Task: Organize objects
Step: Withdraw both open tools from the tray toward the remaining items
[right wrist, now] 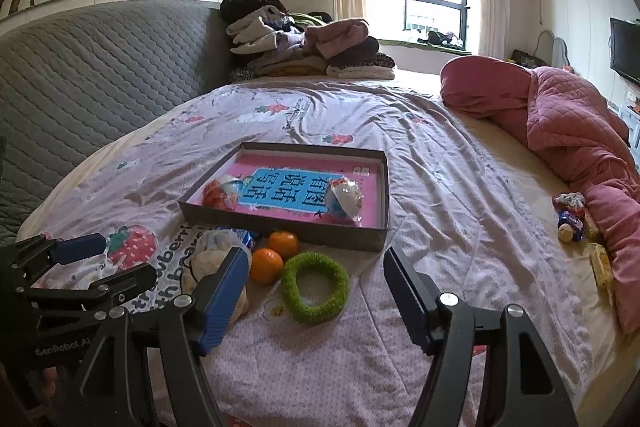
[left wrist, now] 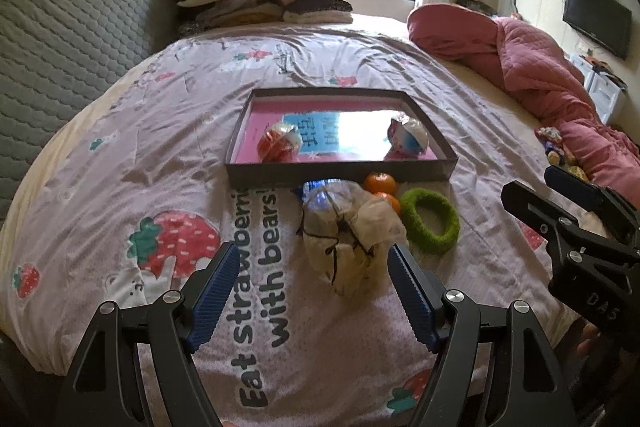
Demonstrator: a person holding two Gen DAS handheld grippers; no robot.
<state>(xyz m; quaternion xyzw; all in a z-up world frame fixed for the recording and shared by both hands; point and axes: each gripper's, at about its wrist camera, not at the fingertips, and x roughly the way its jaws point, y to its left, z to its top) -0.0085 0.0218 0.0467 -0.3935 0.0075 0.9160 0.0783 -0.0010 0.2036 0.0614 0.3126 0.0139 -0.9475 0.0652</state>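
A shallow dark box [left wrist: 340, 175] [right wrist: 280, 227] with a pink book inside lies on the bed. It holds a red wrapped ball [left wrist: 278, 143] [right wrist: 220, 195] and a blue-white wrapped ball [left wrist: 408, 137] [right wrist: 345, 198]. In front of the box lie a clear plastic bag of items [left wrist: 348, 235] [right wrist: 212, 259], two oranges [left wrist: 380, 183] [right wrist: 266, 265] and a green fuzzy ring [left wrist: 430, 221] [right wrist: 315, 287]. My left gripper [left wrist: 312, 291] is open and empty just short of the bag. My right gripper [right wrist: 312, 303] is open and empty over the ring.
A pile of folded clothes [right wrist: 304, 47] sits at the bed's far end. A pink quilt [right wrist: 568, 131] lies along the right side with small snack packets [right wrist: 572, 215] beside it. A grey padded headboard [right wrist: 92, 75] is at the left.
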